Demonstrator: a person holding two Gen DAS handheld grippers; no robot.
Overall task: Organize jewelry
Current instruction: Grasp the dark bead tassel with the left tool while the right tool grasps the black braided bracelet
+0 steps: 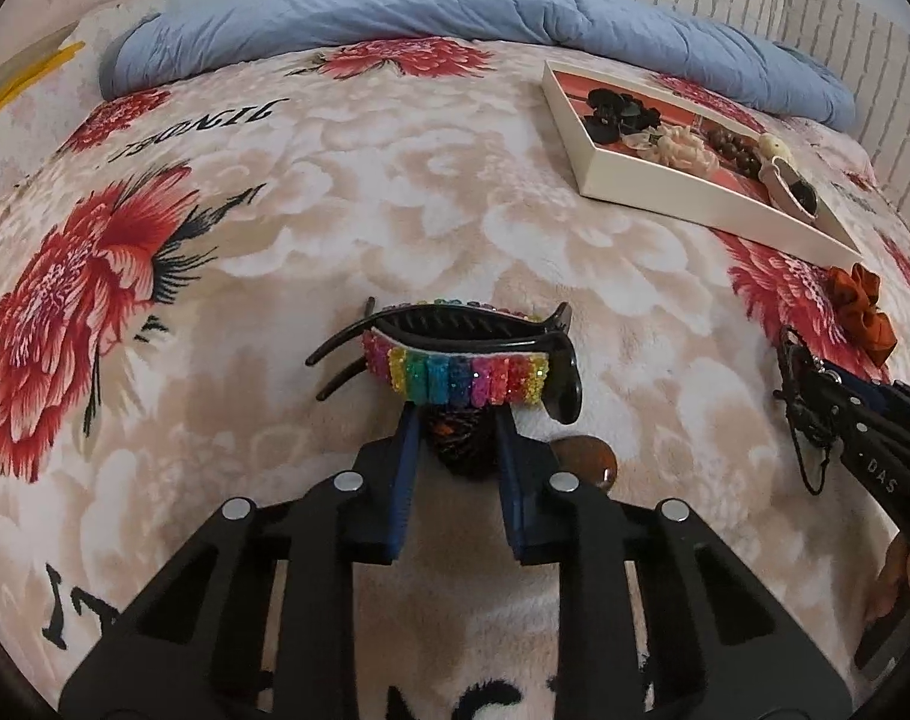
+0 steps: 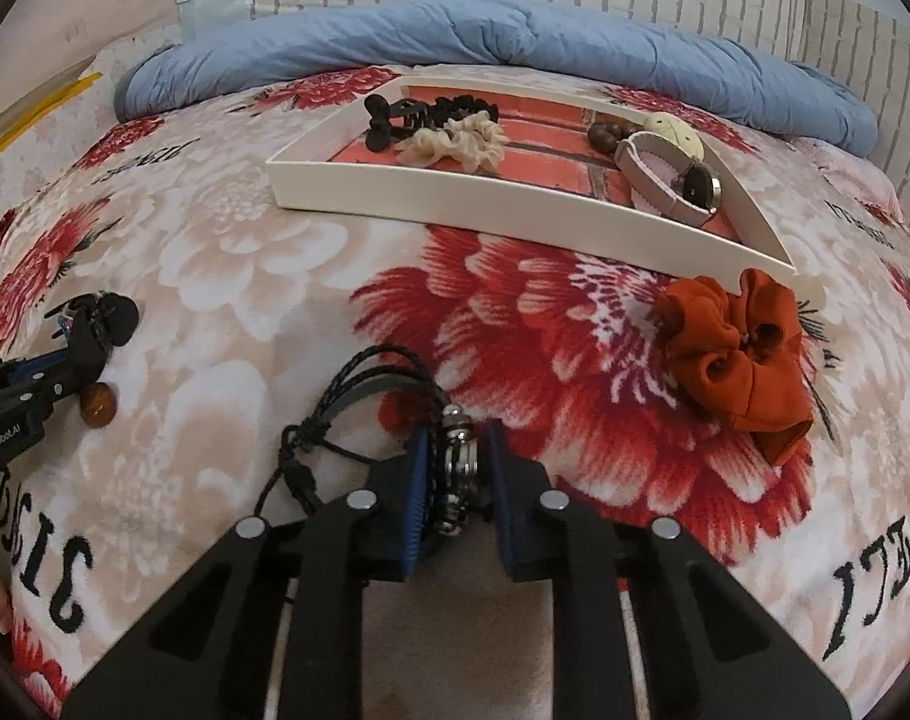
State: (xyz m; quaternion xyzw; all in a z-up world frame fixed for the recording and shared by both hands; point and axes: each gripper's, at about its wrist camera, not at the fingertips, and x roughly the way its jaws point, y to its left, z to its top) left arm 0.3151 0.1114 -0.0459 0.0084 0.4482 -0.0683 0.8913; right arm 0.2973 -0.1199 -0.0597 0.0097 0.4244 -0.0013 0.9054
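Left gripper (image 1: 455, 414) grips a rainbow-beaded black claw hair clip (image 1: 455, 357), jaws clenched on its underside, over the floral blanket (image 1: 275, 228); a brown bead bracelet (image 1: 592, 462) lies just beside the right finger. Right gripper (image 2: 455, 468) grasps a black braided cord bracelet (image 2: 395, 396) by its metal beads, cords looping left on the blanket. Farther right: an orange scrunchie (image 2: 736, 348) near the white tray (image 2: 514, 216), which holds a black clip (image 2: 419, 111), cream scrunchie (image 2: 455, 141), wooden beads (image 2: 607, 135) and wristwatch (image 2: 676, 180).
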